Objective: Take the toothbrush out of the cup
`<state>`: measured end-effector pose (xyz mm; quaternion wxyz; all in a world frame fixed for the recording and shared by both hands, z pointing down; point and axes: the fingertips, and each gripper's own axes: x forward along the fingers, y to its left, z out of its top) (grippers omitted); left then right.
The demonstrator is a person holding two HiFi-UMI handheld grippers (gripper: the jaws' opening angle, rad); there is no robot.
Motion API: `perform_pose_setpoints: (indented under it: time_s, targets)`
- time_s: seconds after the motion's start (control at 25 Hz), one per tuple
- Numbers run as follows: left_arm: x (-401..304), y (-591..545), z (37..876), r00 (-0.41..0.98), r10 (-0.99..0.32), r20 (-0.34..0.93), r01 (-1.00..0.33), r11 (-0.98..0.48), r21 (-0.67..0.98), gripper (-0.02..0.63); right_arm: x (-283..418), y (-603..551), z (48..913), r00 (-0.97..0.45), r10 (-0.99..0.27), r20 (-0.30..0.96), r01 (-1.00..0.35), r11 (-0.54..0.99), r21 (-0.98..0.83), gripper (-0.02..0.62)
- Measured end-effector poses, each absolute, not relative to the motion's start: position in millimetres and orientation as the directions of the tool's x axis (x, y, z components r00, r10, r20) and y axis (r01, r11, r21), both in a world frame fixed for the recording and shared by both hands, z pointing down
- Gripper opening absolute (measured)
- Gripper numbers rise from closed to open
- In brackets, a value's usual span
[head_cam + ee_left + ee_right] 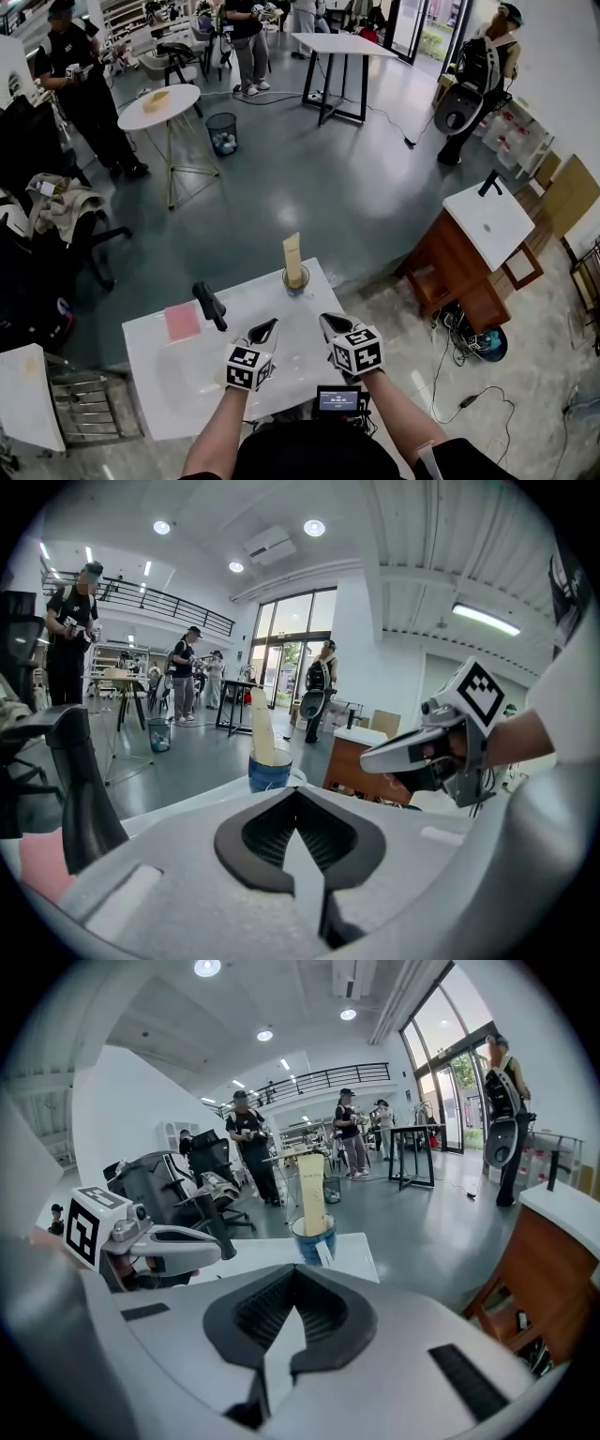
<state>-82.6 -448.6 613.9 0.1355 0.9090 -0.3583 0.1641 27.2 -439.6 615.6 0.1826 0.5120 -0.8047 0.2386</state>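
Note:
A blue cup (296, 279) stands at the far edge of the white table (300, 361), with a tall beige toothbrush pack (292, 259) upright in it. My left gripper (265, 330) and right gripper (330, 324) hover side by side over the table, short of the cup, both pointing at it. In the left gripper view the jaws (296, 791) are shut and empty, with the cup (269, 771) and the pack (261, 728) ahead. The right gripper view shows shut, empty jaws (294, 1271) and the cup (312, 1239) with the pack (311, 1194) beyond.
A black faucet (210, 305) rises left of my left gripper, beside a pink cloth (182, 321). A small screen device (338, 401) sits at the near edge. A wooden cabinet with a white top (487, 221) stands to the right. People work in the background.

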Motion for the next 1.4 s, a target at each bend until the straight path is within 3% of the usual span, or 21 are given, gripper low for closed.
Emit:
perform_pose_setpoints:
  time_s: [1.4]
  targets:
    - [-59,-469,611,0.645,-0.646,0.409,-0.728,-0.682,0.071,0.009,27,-491,605,-0.519,-0.677,0.522,-0.842,0.509,-0.178,0.009]
